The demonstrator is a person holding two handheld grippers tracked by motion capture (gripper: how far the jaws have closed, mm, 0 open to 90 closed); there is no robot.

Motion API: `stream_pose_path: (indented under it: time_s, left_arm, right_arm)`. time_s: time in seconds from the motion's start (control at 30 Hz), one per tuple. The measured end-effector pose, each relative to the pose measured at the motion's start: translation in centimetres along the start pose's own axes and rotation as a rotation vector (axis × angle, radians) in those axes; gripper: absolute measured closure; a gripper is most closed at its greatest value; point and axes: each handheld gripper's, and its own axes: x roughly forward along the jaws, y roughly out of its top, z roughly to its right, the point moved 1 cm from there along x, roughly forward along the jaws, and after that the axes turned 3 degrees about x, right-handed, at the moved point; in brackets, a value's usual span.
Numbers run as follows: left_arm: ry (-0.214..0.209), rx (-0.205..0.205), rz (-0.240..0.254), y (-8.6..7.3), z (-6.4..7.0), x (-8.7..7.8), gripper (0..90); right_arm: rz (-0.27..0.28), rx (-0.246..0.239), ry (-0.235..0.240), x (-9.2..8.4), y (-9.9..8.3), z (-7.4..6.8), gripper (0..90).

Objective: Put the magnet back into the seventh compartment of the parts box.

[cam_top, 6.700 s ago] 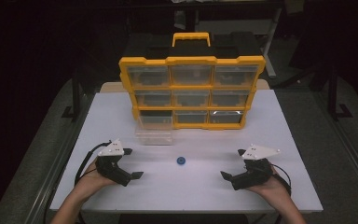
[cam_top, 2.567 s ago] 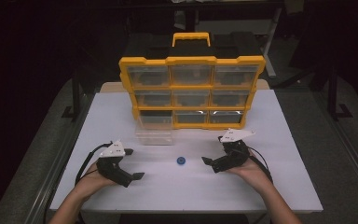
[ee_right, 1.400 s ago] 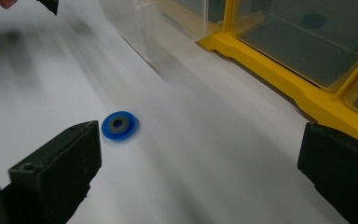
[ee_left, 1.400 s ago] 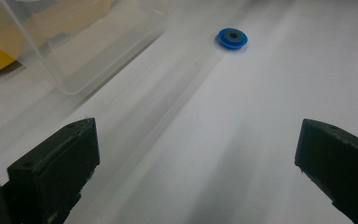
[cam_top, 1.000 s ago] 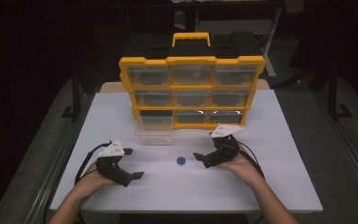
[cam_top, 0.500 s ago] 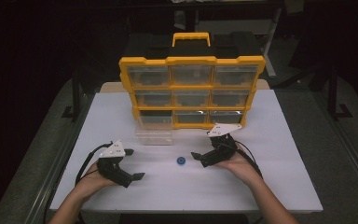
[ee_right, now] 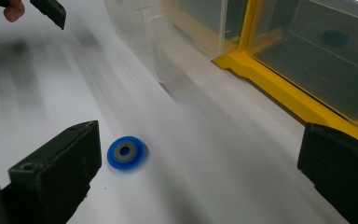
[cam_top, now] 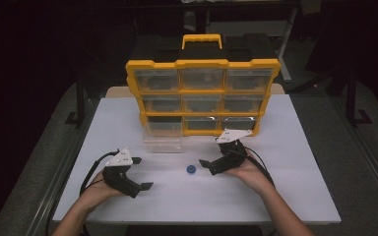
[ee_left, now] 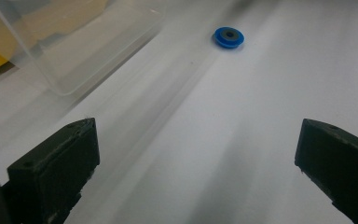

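A small blue disc (cam_top: 191, 169) with a dark centre lies flat on the white table (cam_top: 285, 196); it also appears as the disc (ee_left: 229, 37) far ahead of the left jaws and the disc (ee_right: 126, 152) just inside the right gripper's left jaw. My right gripper (cam_top: 215, 158) is open, its tips close to the right of the disc. My left gripper (cam_top: 140, 173) rests open at the near left, nothing between its jaws. A clear pulled-out drawer (cam_top: 162, 144) sits on the table in front of the organizer.
A yellow organizer (cam_top: 203, 97) with clear drawers and a handle on top stands upright at the table's back middle, with a blue item inside one drawer (ee_right: 333, 36). The clear drawer (ee_right: 177, 32) lies close ahead of the right gripper. Dark floor surrounds the table.
My right gripper has moved from the near right corner leftward and inward, ending beside the blue disc. The left gripper and the disc have stayed put.
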Motion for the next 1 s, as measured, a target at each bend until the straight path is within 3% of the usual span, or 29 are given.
stream_pose_path:
  time_s: [1.0]
  left_arm:
    - [-0.002,0.000,0.005,-0.5,0.1,0.3,0.0]
  right_arm:
    - [0.004,-0.029,0.022,2.1,1.2,-0.7,0.0]
